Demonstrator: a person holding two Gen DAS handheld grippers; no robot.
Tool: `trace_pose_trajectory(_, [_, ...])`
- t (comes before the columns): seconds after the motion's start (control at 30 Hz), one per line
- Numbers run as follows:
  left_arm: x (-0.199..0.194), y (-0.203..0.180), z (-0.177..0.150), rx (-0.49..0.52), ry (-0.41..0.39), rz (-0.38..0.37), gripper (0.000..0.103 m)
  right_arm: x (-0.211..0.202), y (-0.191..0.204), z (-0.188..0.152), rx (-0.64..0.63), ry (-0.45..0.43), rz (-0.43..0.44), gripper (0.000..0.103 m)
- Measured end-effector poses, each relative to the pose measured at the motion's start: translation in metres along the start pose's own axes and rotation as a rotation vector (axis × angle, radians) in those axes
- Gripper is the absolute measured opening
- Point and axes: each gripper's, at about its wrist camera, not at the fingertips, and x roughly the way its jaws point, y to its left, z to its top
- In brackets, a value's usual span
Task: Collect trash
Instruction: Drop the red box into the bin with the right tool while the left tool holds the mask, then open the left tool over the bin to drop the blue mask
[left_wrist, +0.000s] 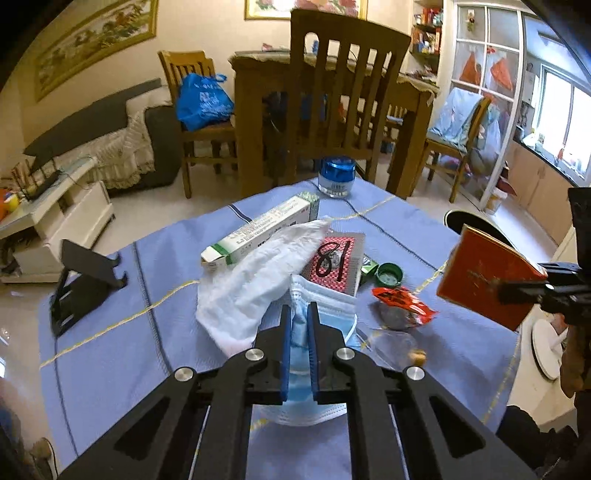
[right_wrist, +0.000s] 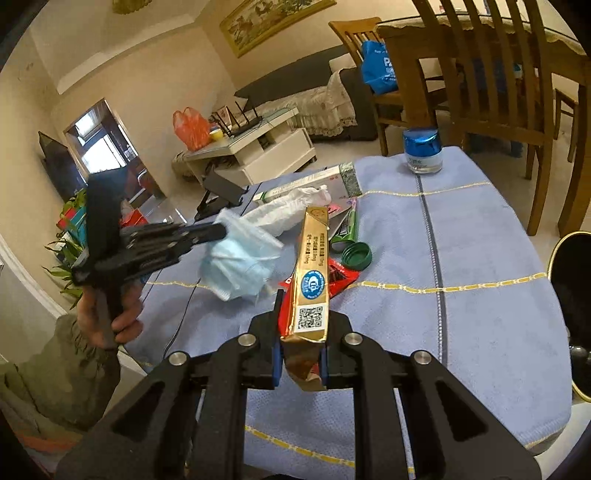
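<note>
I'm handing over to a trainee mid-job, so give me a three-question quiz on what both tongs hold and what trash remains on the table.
1. True or false: the left tongs are shut on the blue face mask.
2. What do the right tongs hold? A) the green bottle cap B) the red-and-gold cigarette pack C) the white tissue
3. Fill in: the jar at the table's far edge has a ____ lid.

Key: 1 true; 2 B; 3 blue.
</note>
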Motion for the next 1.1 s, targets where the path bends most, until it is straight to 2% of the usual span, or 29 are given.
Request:
trace_pose_trajectory(0.1, [-0.021, -0.001, 0.0, -0.039, -0.049, 0.039, 0.007, -0.012, -0.002, 0.001, 0.013, -0.034, -0.006, 0.014])
trace_pose_trajectory(0.27, [-0.043, -0.002, 0.007, -0.097, -0.098, 0.064, 0.007, -0.014, -0.018, -0.004, 0.06, -0.016, -0.027, 0.014])
trace_pose_trajectory(0.4, [-0.061, -0.002, 0.016, -0.144, -0.143, -0.016, 0.007, -0.034, -0.027, -0.003, 0.081, -0.061, -0.038, 0.014])
trace_pose_trajectory(0.43, [-0.063, -0.007, 0.02, -0.141, -0.151, -0.037, 0.007, -0.042, -0.035, -0.002, 0.083, -0.074, -0.075, 0.014])
trace_pose_trajectory(0.53, [-0.066, -0.03, 0.029, -0.095, -0.156, -0.079, 0.007, -0.059, -0.057, -0.001, 0.112, -0.114, -0.138, 0.014])
trace_pose_trajectory(0.8, [-0.041, -0.116, 0.06, 0.092, -0.117, -0.174, 0.007, -0.116, -0.168, -0.003, 0.307, -0.206, -0.332, 0.014])
trace_pose_trajectory(0.93, [-0.026, -0.159, 0.079, 0.18, -0.104, -0.208, 0.007, -0.136, -0.194, 0.0, 0.319, -0.246, -0.398, 0.016])
trace_pose_trajectory(0.97, [-0.024, -0.168, 0.082, 0.196, -0.103, -0.214, 0.007, -0.136, -0.201, 0.0, 0.319, -0.243, -0.422, 0.034])
trace_pose_trajectory(1.0, [-0.021, -0.176, 0.085, 0.212, -0.102, -0.219, 0.007, -0.131, -0.217, 0.001, 0.334, -0.197, -0.459, 0.058])
trace_pose_trajectory(1.03, [-0.018, -0.187, 0.089, 0.231, -0.098, -0.225, 0.007, -0.129, -0.223, -0.001, 0.35, -0.17, -0.489, 0.099])
trace_pose_trajectory(1.07, [-0.013, -0.197, 0.093, 0.247, -0.091, -0.233, 0.007, -0.13, -0.235, -0.006, 0.385, -0.157, -0.56, 0.095])
trace_pose_trajectory(1.1, [-0.01, -0.205, 0.095, 0.263, -0.086, -0.239, 0.007, -0.135, -0.243, -0.013, 0.415, -0.176, -0.562, 0.095])
